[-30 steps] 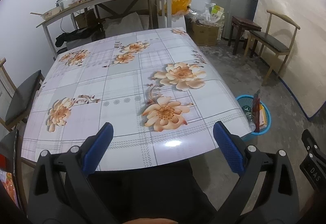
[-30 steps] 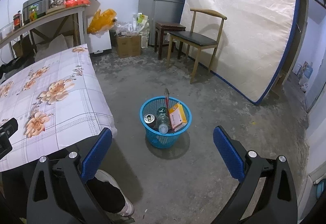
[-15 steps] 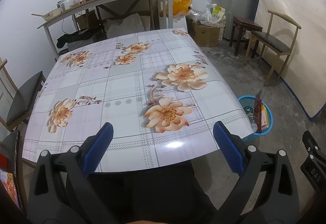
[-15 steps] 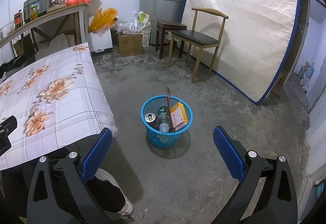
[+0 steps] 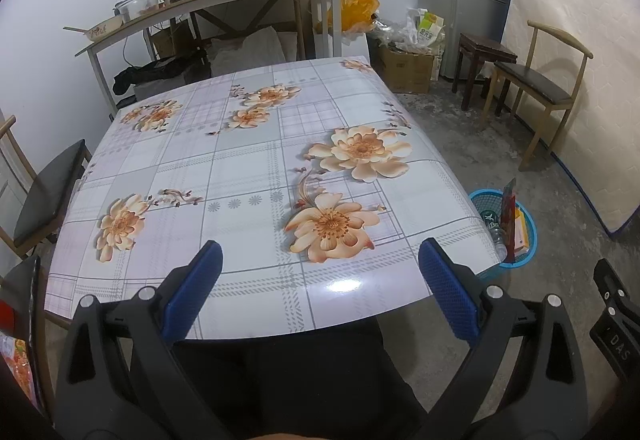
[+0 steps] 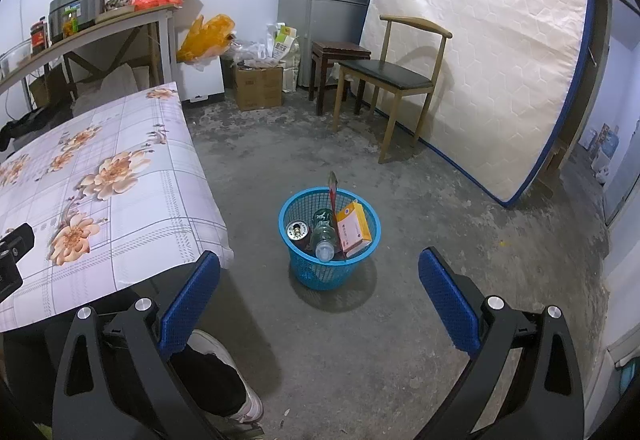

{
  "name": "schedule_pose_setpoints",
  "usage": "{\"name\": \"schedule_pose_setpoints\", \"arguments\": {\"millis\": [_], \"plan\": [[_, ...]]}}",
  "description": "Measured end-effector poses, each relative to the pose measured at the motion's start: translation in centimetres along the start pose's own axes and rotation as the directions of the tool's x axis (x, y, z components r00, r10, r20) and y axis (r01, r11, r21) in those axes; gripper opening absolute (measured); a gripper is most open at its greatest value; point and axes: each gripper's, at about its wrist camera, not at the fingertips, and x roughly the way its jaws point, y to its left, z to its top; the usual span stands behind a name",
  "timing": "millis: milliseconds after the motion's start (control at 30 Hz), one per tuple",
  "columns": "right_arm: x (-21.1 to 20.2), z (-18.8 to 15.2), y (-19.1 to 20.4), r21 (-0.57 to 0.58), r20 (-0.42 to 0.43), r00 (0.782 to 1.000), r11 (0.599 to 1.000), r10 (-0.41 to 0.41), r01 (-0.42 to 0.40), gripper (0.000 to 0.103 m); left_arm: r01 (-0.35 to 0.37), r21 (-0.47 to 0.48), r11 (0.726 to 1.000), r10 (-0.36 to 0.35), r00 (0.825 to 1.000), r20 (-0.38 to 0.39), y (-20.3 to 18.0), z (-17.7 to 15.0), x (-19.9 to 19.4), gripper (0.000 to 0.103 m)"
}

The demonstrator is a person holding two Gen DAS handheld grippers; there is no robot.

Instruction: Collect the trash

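Right wrist view: round blue plastic mesh basket holding trash, beside floral-cloth table; wooden chair beyond. Both grippers wide open, empty. Scene unchanged.

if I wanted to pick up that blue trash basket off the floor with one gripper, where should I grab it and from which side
Probably the top rim of the blue basket, from above. It stands upright on the floor with its mouth open, and the mesh wall is too wide for the jaws. Take the left stretch of rim by the can, one finger inside, one outside: the orange box and the bottle crowd the right and front.
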Motion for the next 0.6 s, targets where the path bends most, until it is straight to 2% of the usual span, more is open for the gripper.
{"name": "schedule_pose_setpoints", "arguments": {"millis": [600], "plan": [[-0.18,0.16,-0.54,0.004,0.005,1.000,1.000,0.000,0.000,0.097,-0.001,-0.001,1.000,0.001,1.000,0.002,0.03,0.00,-0.07,0.094]]}}
